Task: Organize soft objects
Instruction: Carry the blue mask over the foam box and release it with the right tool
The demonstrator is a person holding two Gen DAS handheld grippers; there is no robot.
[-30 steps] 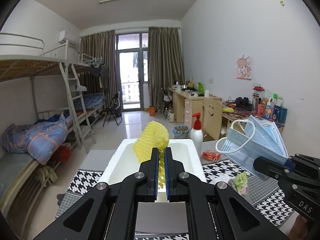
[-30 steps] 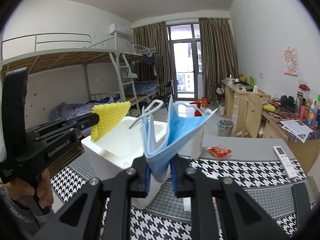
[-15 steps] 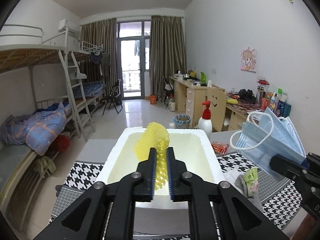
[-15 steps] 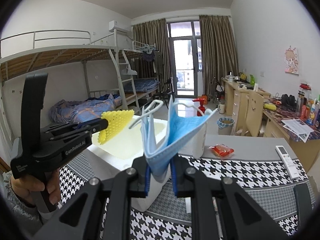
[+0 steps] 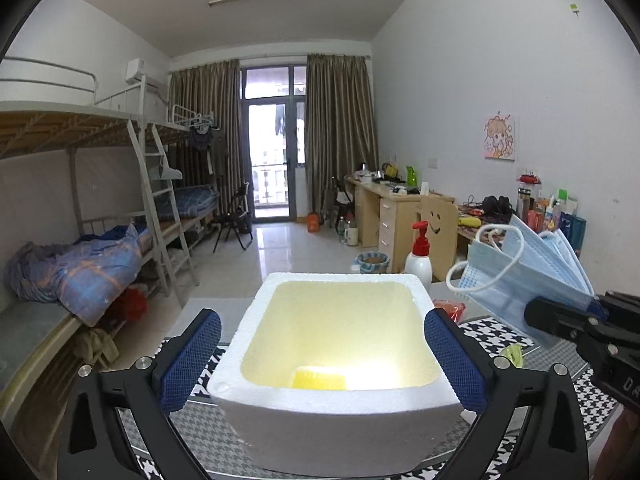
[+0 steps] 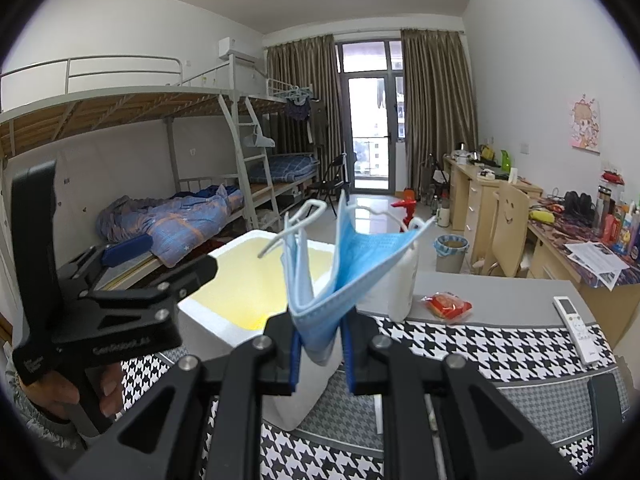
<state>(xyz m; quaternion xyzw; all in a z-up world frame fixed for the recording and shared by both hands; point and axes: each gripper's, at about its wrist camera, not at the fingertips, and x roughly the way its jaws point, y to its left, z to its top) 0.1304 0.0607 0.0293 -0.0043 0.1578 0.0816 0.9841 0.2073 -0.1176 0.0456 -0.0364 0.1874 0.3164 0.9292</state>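
Two folded blue masks (image 6: 340,272), pinched by the right gripper (image 6: 320,354), hang right of the white foam box (image 5: 332,404) under the left gripper's (image 5: 322,364) opening, empty jaws.

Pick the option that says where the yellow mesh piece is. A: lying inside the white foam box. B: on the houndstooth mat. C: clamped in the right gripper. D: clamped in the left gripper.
A: the yellow mesh piece lies on the floor of the white foam box, near its front wall.
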